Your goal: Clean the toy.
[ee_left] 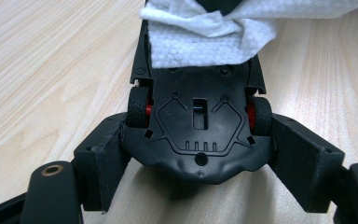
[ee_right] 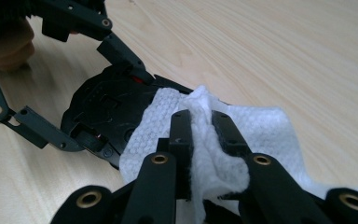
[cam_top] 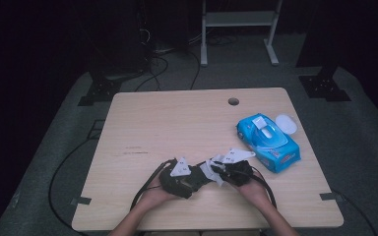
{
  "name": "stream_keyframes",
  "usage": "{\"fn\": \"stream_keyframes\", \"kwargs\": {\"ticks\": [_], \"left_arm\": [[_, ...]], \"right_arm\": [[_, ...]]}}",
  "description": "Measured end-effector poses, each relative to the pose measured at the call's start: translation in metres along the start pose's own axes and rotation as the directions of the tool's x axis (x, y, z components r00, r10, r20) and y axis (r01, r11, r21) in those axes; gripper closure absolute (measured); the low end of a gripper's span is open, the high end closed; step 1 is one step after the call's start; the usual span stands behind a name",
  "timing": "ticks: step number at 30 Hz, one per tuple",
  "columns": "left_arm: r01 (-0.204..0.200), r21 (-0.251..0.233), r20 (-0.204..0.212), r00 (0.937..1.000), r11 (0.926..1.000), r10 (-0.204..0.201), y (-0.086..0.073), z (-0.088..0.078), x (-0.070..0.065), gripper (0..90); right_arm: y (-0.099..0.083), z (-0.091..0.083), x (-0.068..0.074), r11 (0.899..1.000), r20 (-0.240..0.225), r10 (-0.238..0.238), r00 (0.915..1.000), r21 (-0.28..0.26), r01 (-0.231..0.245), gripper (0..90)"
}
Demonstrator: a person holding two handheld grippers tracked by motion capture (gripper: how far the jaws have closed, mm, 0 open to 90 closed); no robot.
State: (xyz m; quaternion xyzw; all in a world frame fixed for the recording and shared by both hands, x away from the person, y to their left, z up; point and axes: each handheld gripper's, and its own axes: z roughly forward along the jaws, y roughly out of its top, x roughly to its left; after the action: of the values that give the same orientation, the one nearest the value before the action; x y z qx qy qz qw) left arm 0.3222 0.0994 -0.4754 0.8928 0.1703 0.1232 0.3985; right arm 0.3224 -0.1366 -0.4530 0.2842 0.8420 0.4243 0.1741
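Observation:
My left gripper (ee_left: 198, 140) is shut on a black toy car (ee_left: 198, 126), held upside down with its underside and red-hubbed wheels showing; the pads press on both flanks. A white wet wipe (ee_left: 200, 37) lies over the car's far end. My right gripper (ee_right: 200, 123) is shut on that wipe (ee_right: 242, 135), bunched between its jaws, and it rests against the car (ee_right: 102, 112). In the high view the left gripper (cam_top: 197, 178) and right gripper (cam_top: 220, 172) meet near the table's front edge, with the wipe (cam_top: 210, 173) between them.
A blue pack of wet wipes (cam_top: 267, 141) with its lid flipped open lies to the right on the wooden table (cam_top: 177, 123). A round cable hole (cam_top: 233, 102) sits near the far edge. Cables trail off the front left.

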Motion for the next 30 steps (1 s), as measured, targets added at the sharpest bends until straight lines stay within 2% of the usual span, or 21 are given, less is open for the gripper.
{"fn": "stream_keyframes", "kwargs": {"ticks": [3, 5, 7, 9, 10, 11, 13, 14, 15, 16, 17, 18, 19, 20, 21, 22, 23, 26, 27, 28, 30], "left_arm": [[0.005, -0.008, 0.004, 1.0000, 1.0000, -0.005, 0.000, -0.001, 0.000, 23.9], [0.017, -0.020, 0.011, 0.9998, 0.9996, -0.017, 0.001, -0.001, 0.001, 24.0], [0.011, -0.016, 0.006, 0.9999, 0.9998, -0.011, 0.001, -0.001, 0.001, 23.9], [0.007, -0.015, 0.007, 0.9999, 0.9999, -0.007, 0.001, 0.000, 0.000, 23.9], [0.005, -0.014, 0.008, 1.0000, 0.9999, -0.005, 0.001, 0.001, 0.000, 23.9], [0.001, -0.009, 0.008, 1.0000, 1.0000, -0.001, 0.001, 0.001, 0.000, 24.0], [0.001, -0.008, 0.006, 1.0000, 1.0000, -0.001, 0.001, 0.002, -0.001, 24.0], [-0.001, -0.007, 0.004, 1.0000, 1.0000, 0.001, 0.001, 0.001, -0.001, 24.0], [-0.004, -0.003, 0.006, 1.0000, 1.0000, 0.004, 0.001, 0.001, -0.001, 23.9], [-0.004, -0.003, 0.006, 1.0000, 1.0000, 0.004, 0.001, 0.001, -0.001, 24.0], [-0.005, -0.003, 0.006, 1.0000, 1.0000, 0.005, 0.001, 0.001, 0.000, 23.9], [-0.004, -0.004, 0.007, 1.0000, 1.0000, 0.004, 0.001, 0.001, 0.000, 23.9], [0.003, -0.009, 0.010, 0.9999, 1.0000, -0.003, 0.001, 0.001, 0.000, 23.9], [0.003, -0.011, 0.010, 0.9999, 0.9999, -0.003, 0.001, 0.001, 0.000, 23.9], [0.003, -0.011, 0.011, 0.9999, 0.9999, -0.003, 0.001, 0.001, 0.000, 23.9], [0.001, -0.012, 0.010, 0.9999, 0.9999, -0.001, 0.001, 0.001, 0.000, 23.9], [0.000, -0.011, 0.010, 0.9999, 0.9999, 0.000, 0.001, 0.001, 0.000, 24.0], [0.000, -0.013, 0.011, 0.9999, 0.9999, 0.000, 0.001, 0.001, 0.000, 23.9], [0.002, -0.014, 0.012, 0.9999, 0.9999, -0.002, 0.001, 0.001, 0.001, 24.0], [0.003, -0.010, 0.012, 0.9999, 0.9999, -0.002, 0.001, 0.001, 0.001, 23.9], [0.001, -0.006, 0.006, 1.0000, 1.0000, -0.001, 0.000, 0.000, 0.001, 23.9]], "right_arm": [[0.000, 0.000, -0.009, 1.000, 0.041, 0.023, 0.9989, -0.008, -0.023, 79.3], [-0.002, -0.002, -0.019, 0.998, 0.094, 0.067, 0.9933, -0.015, -0.066, 79.5], [-0.003, -0.002, -0.023, 0.995, 0.087, 0.098, 0.9914, -0.025, -0.096, 79.5], [0.002, 0.004, -0.013, 0.994, 0.025, 0.106, 0.9941, -0.037, -0.105, 79.5], [0.002, 0.004, -0.013, 0.994, 0.025, 0.106, 0.9941, -0.037, -0.105, 79.5], [0.005, 0.008, -0.006, 0.995, -0.005, 0.095, 0.9954, -0.034, -0.095, 79.4], [0.012, 0.017, 0.010, 0.999, -0.033, 0.030, 0.9990, -0.020, -0.031, 79.4], [0.013, 0.018, 0.014, 1.000, -0.035, 0.020, 0.9992, -0.015, -0.021, 79.4], [0.014, 0.018, 0.014, 1.000, -0.005, -0.014, 0.9999, -0.005, 0.014, 79.4], [0.014, 0.018, 0.014, 1.000, -0.005, -0.014, 0.9999, -0.005, 0.014, 79.4], [0.011, 0.013, 0.003, 1.000, 0.069, 0.000, 0.9976, 0.001, 0.000, 79.4], [0.011, 0.013, 0.003, 1.000, 0.069, 0.000, 0.9976, 0.001, 0.000, 79.4], [0.010, 0.010, -0.003, 1.000, 0.081, 0.024, 0.9964, -0.003, -0.024, 79.5], [0.008, 0.007, -0.011, 0.997, 0.093, 0.083, 0.9922, -0.006, -0.083, 79.5], [0.006, 0.006, -0.015, 0.995, 0.098, 0.097, 0.9904, -0.011, -0.097, 79.7], [0.005, 0.004, -0.018, 0.992, 0.089, 0.126, 0.9881, -0.019, -0.124, 79.7], [0.005, 0.005, -0.017, 0.991, 0.080, 0.130, 0.9883, -0.018, -0.129, 79.7], [0.009, 0.010, -0.002, 0.996, 0.019, 0.086, 0.9961, -0.019, -0.085, 79.6], [0.012, 0.013, 0.004, 0.999, -0.008, 0.049, 0.9988, -0.013, -0.049, 79.6], [0.015, 0.017, 0.011, 1.000, -0.009, -0.011, 0.9999, 0.009, 0.011, 79.5], [0.021, 0.023, 0.014, 0.999, -0.001, -0.039, 0.9993, 0.023, 0.039, 79.6]]}}
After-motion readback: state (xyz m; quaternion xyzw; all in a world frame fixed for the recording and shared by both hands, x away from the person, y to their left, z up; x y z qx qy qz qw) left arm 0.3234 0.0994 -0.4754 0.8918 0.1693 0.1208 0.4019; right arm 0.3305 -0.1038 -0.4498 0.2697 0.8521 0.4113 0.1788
